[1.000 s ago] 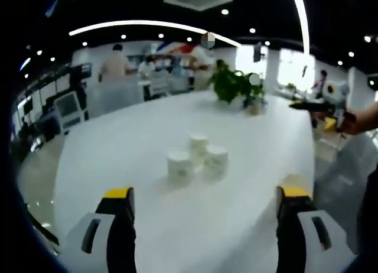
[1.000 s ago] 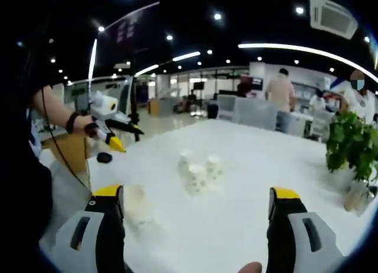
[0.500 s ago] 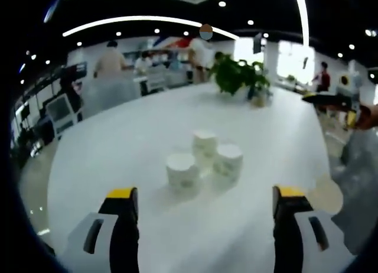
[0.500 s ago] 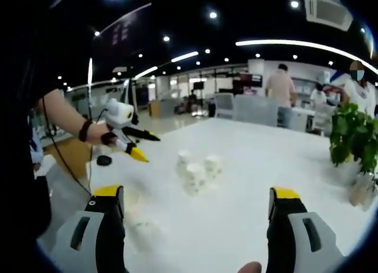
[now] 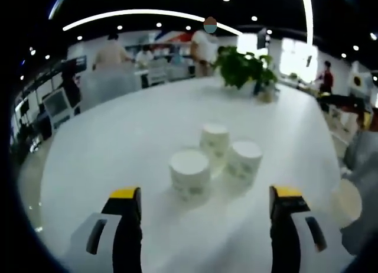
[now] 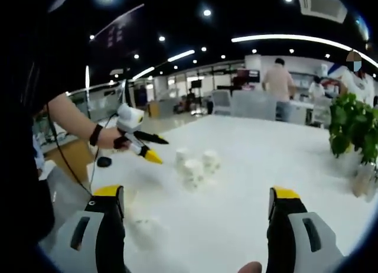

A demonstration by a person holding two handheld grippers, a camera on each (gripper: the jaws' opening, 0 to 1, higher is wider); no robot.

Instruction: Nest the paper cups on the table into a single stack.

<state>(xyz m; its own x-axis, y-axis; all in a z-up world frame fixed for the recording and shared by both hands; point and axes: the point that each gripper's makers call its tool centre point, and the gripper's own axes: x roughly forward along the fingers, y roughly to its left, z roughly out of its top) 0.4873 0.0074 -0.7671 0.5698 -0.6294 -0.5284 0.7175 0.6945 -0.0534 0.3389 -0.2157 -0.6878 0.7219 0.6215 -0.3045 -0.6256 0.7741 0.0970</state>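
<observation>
Three white paper cups stand upside down in a tight cluster on the white table (image 5: 118, 143). In the left gripper view the near-left cup (image 5: 189, 174), the back cup (image 5: 214, 141) and the right cup (image 5: 244, 161) lie just ahead of my open left gripper (image 5: 201, 196), whose yellow-tipped jaws are spread wide. In the right gripper view the same cups (image 6: 193, 165) sit farther off, beyond my open right gripper (image 6: 198, 196). There the left gripper (image 6: 147, 148), held by a person's hand, hovers just left of the cups.
A potted green plant (image 5: 242, 69) stands at the table's far side, seen also at the right as the plant (image 6: 351, 128). Several people (image 5: 112, 54) stand by desks behind the table. A small dark object (image 6: 104, 161) lies near the table's left edge.
The left gripper has moved closer to the cups, which now look larger in its view. In the right gripper view the left gripper has advanced rightward toward the cups. The right gripper stays put.
</observation>
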